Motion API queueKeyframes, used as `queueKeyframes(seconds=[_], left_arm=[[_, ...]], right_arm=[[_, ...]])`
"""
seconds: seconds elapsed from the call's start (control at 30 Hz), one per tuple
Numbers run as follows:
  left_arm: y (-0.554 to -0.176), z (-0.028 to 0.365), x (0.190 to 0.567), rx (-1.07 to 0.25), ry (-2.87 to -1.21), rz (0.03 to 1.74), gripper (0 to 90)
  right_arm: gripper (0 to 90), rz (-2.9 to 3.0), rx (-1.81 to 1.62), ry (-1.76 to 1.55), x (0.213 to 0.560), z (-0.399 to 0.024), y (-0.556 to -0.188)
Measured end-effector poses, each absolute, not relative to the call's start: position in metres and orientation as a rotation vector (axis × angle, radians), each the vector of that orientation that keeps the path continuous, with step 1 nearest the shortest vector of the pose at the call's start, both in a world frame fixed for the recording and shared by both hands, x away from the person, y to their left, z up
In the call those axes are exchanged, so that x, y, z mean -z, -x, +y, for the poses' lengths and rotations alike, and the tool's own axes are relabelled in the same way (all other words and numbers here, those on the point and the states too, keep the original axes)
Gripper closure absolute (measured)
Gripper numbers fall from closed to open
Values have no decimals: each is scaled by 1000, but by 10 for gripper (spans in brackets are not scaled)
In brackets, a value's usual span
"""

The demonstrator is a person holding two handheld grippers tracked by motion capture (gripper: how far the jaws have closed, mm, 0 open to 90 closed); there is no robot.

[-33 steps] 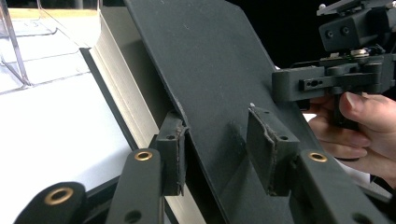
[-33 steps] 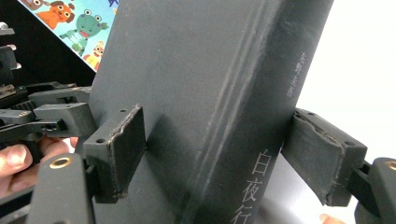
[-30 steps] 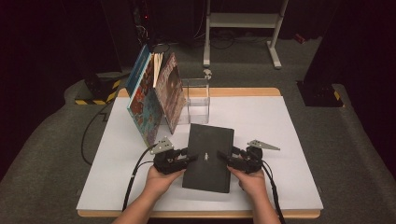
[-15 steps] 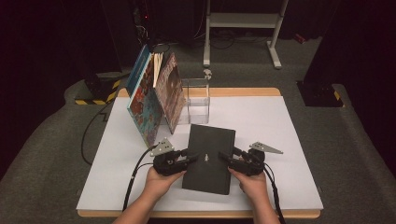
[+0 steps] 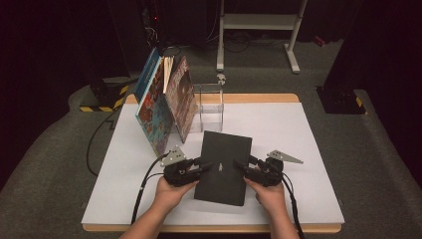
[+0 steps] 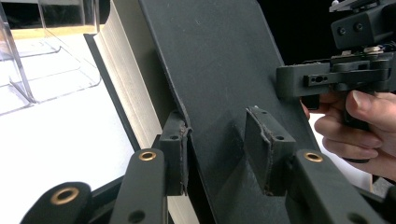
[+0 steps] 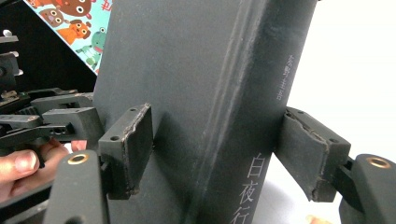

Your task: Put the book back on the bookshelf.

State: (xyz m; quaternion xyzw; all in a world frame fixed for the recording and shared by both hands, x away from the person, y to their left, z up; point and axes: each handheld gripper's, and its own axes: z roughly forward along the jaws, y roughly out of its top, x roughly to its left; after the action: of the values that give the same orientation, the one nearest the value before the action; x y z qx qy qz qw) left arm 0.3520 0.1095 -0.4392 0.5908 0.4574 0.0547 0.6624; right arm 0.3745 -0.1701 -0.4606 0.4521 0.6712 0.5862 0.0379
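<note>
High view first: a black book (image 5: 224,167) lies flat on the white counter (image 5: 308,129), just in front of a clear acrylic stand (image 5: 211,107) and to the right of two picture books (image 5: 164,107) that lean together.

At the black book's left edge sits the left gripper (image 5: 206,167). In the left gripper view its fingers (image 6: 268,149) straddle the front cover alone: one pad lies on top of the cover, the other is tucked under it against the page block (image 6: 126,88), so the cover is pinched and raised a little off the pages.

At the book's right edge sits the right gripper (image 5: 241,166). In the right gripper view its fingers (image 7: 128,144) stand on either side of the spine (pale lettering runs along it) and have just been closing; the left pad touches the cover, while the right pad (image 7: 310,154) stands just beside the book, not clearly pressing.
</note>
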Motion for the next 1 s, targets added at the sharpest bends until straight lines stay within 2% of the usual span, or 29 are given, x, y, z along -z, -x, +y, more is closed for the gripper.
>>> queueKeyframes(seconds=[1.0], left_arm=[[-376,107,429,-211,-1278,981,625]], right_arm=[[321,1996,-1759,-1288,437,-163,-397]])
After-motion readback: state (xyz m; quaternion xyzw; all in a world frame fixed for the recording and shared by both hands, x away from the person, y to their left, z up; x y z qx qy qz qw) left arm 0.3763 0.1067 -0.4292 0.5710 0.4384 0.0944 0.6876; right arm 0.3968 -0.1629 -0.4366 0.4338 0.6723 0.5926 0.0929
